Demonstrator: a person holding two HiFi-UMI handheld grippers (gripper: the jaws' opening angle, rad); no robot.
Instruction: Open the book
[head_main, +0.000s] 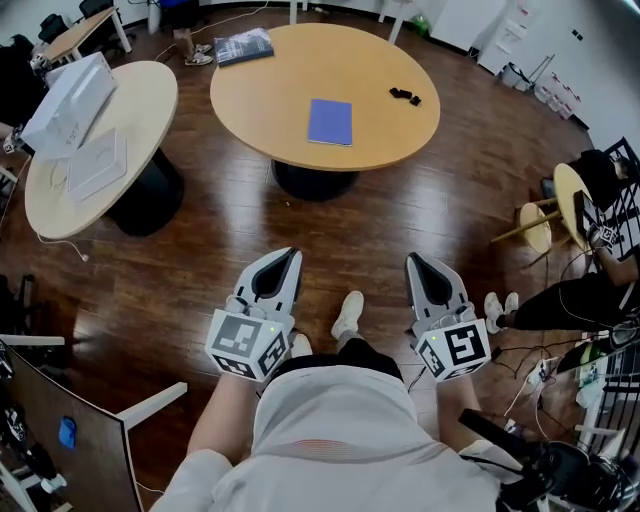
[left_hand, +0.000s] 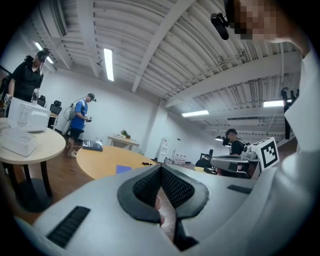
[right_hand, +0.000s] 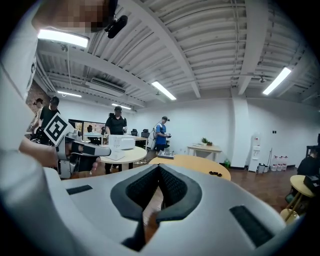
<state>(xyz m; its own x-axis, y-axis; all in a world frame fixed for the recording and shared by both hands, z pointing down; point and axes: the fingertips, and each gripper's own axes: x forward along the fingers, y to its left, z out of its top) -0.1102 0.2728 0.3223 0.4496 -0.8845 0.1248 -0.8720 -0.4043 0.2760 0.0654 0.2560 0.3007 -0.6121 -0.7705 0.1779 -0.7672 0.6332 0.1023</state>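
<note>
1. Claws come nearest: the left claw (head_main: 290, 256) and right claw (head_main: 414, 262) are held close to the person's body, both clenched tip to tip on nothing. If they arrive clenched, neither could catch the cover's edge.
2. Bare floor (head_main: 330, 230) separates them from the round surface (head_main: 260, 110), so an early reach would fall short.
3. The blue book (head_main: 330, 122) lies closed and flat near that surface's middle. Its thin cover may slip, or the whole book may slide, unless 1 claw pins it.
</note>
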